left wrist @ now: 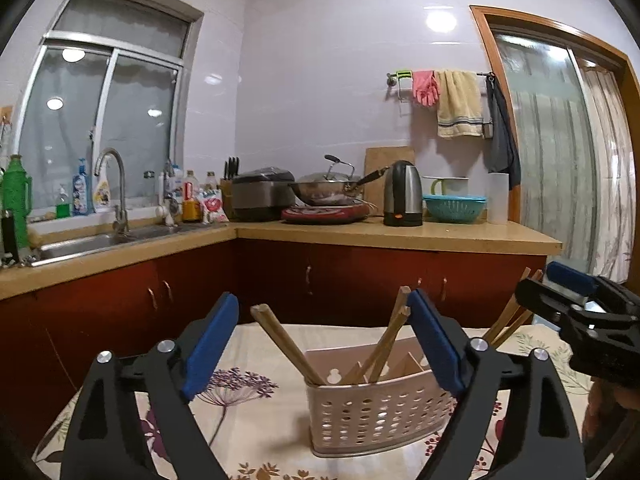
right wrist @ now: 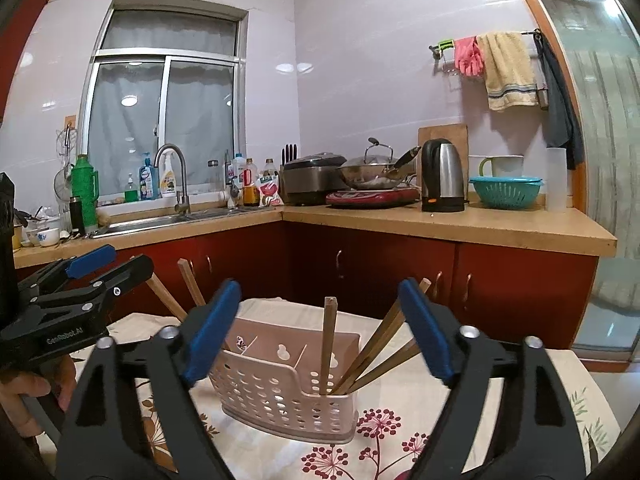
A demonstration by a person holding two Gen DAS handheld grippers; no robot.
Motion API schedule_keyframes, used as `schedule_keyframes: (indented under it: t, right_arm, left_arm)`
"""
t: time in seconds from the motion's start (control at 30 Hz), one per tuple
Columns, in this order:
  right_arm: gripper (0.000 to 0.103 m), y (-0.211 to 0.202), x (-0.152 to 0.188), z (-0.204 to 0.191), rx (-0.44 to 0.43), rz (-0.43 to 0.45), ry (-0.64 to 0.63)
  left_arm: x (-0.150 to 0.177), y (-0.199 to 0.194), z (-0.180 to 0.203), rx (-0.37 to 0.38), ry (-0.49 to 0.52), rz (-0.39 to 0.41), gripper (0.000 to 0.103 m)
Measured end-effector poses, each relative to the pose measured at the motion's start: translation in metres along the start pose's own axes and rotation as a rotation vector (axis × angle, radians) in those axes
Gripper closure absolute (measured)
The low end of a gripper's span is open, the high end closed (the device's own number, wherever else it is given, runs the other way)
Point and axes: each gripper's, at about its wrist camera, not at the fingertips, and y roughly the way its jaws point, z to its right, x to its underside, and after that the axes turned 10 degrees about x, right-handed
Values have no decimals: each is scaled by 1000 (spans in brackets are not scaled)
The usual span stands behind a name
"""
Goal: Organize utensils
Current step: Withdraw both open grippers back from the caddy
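Observation:
A pink perforated utensil holder (left wrist: 372,412) (right wrist: 288,392) stands on a table with a floral cloth (left wrist: 248,440) (right wrist: 400,432). Wooden chopsticks (left wrist: 280,340) (right wrist: 330,344) lean out of its compartments at several angles. My left gripper (left wrist: 322,304) hangs just in front of the holder, open, its blue pads (left wrist: 212,344) wide apart and touching nothing. My right gripper (right wrist: 319,292) is open too, and its pads (right wrist: 428,332) stand to either side of the holder's right end, clear of the chopsticks. Each gripper also shows in the other's view, the right gripper (left wrist: 548,282) and the left gripper (right wrist: 128,259).
Behind the table runs an L-shaped counter (left wrist: 400,234) over red cabinets, with a sink (left wrist: 80,246), kettle (left wrist: 402,194), wok (left wrist: 328,188) and teal colander (left wrist: 454,208). A hand (right wrist: 24,392) grips the left tool. A glass door (left wrist: 560,160) is at the right.

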Motion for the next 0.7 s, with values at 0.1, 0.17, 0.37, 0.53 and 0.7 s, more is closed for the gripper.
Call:
schedule_keyframes:
  t: [0.1, 0.17, 0.37, 0.53, 0.7]
  right_arm:
    - [13, -6, -1, 1, 10, 5, 5]
    - [12, -9, -2, 2, 18, 2, 11]
    - [11, -24, -1, 8, 63, -29, 40]
    - [11, -45, 5, 7, 107, -53, 43]
    - [11, -70, 14, 5, 133, -90, 48]
  left_arm:
    - [0, -5, 4, -31, 24, 5, 18]
    - [0, -8, 5, -45, 31, 6, 18]
    - [0, -25, 8, -104, 29, -2, 17]
    - [2, -48, 11, -150, 13, -21, 17]
    - [8, -72, 19, -153, -9, -41, 16]
